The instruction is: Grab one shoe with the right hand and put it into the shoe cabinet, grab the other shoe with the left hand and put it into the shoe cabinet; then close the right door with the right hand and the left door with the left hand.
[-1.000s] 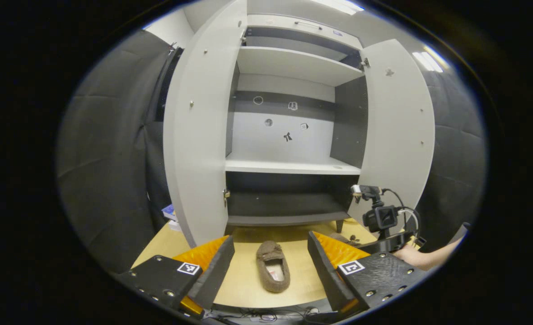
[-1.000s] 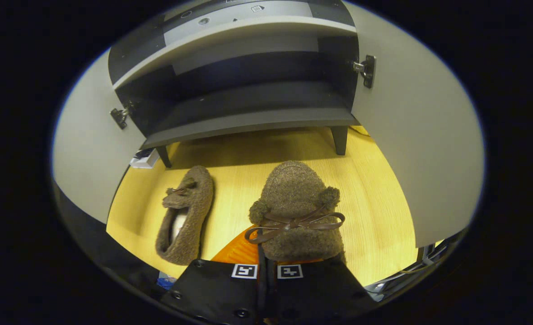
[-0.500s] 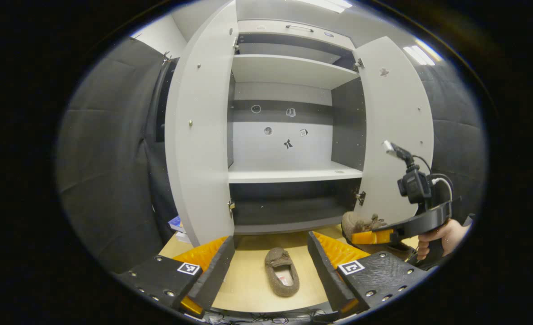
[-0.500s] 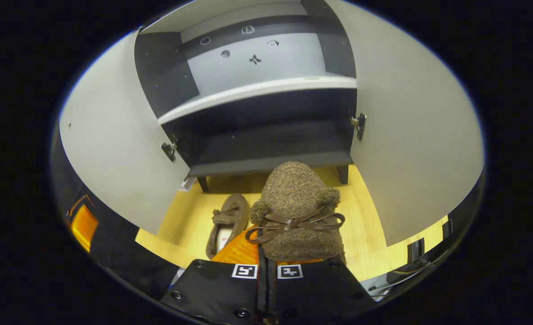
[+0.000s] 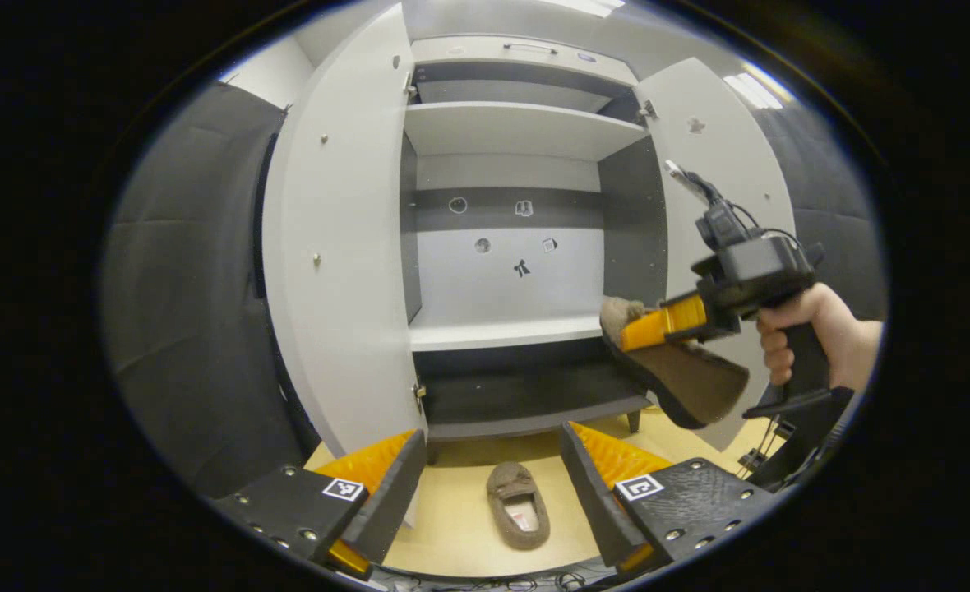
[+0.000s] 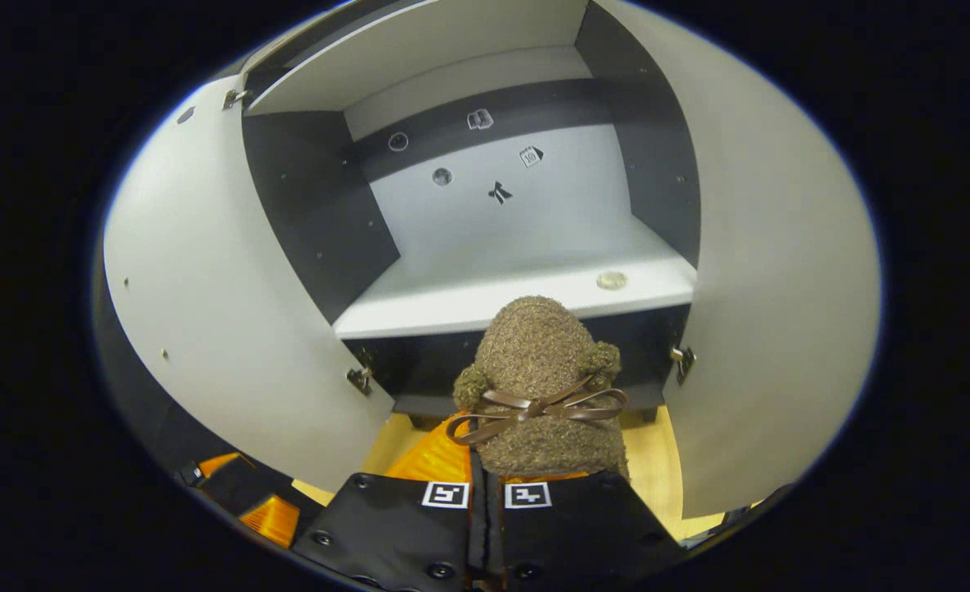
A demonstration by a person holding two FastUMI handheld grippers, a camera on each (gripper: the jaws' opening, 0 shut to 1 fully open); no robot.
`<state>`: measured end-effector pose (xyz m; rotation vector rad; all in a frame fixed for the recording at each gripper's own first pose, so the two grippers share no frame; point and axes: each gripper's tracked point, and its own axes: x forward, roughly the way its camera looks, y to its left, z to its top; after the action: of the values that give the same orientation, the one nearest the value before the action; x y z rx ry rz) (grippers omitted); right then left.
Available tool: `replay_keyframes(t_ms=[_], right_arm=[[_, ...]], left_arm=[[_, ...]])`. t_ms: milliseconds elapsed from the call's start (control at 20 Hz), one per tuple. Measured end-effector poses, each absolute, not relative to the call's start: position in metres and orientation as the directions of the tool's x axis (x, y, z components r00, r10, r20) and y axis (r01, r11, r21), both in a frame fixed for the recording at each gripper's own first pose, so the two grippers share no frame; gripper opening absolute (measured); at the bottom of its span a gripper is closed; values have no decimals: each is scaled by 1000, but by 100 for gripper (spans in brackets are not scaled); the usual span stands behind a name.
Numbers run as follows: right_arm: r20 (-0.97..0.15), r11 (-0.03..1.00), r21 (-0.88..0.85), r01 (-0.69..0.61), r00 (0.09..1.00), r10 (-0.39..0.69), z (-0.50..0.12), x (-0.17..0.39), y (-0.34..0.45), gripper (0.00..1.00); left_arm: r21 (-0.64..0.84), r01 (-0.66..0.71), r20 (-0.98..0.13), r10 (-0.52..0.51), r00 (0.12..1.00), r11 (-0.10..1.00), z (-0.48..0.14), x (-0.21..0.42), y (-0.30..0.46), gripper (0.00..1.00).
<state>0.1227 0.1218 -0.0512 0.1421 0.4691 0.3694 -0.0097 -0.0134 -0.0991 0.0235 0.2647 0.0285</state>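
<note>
The shoe cabinet [image 5: 501,333] stands with both doors swung wide. My right gripper [image 6: 485,470] is shut on a brown fuzzy slipper [image 6: 544,374] with a bow, held in the air with its toe pointing at the white middle shelf [image 6: 468,296]. In the left gripper view, that right gripper [image 5: 664,322] and its slipper [image 5: 686,385] hang in front of the right door [image 5: 723,164], gripped by a hand [image 5: 814,329]. The other slipper [image 5: 519,514] lies on the wooden floor below the cabinet, between the fingers of my open left gripper [image 5: 489,481], farther ahead.
The left door [image 5: 337,247] juts out toward me at the left. The dark bottom shelf [image 5: 518,395] sits under the white one. A small round disc [image 6: 611,280] lies on the white shelf's right end. Part of the left gripper [image 6: 247,506] shows low left.
The right gripper has lifted its slipper from the floor up to the height of the white middle shelf. The left gripper has hardly moved; the other slipper stays on the floor.
</note>
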Motion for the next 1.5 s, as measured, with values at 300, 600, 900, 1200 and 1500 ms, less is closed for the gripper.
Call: replay_keyframes(t_ms=[300,600,900,1200,1500], right_arm=[[-302,920,233,-314,876,376,16,201,132,2],[-236,929,222,-295,908,345,51,280,138,2],[-175,942,180,-282,933,313,59,350,138,2],[-177,963,102,-250,948,265,35,384,136,4],[-291,966,111,-235,922,257,-1,386,149,21]], left_arm=[[37,-58,-243,66,968,998,-86,5,-11,94],[51,-96,-251,106,962,994,-84,7,-4,99],[74,-161,-282,176,943,984,-89,1,9,99],[75,-180,-305,195,932,981,-95,-1,0,94],[81,-195,-311,211,927,977,-101,0,0,94]])
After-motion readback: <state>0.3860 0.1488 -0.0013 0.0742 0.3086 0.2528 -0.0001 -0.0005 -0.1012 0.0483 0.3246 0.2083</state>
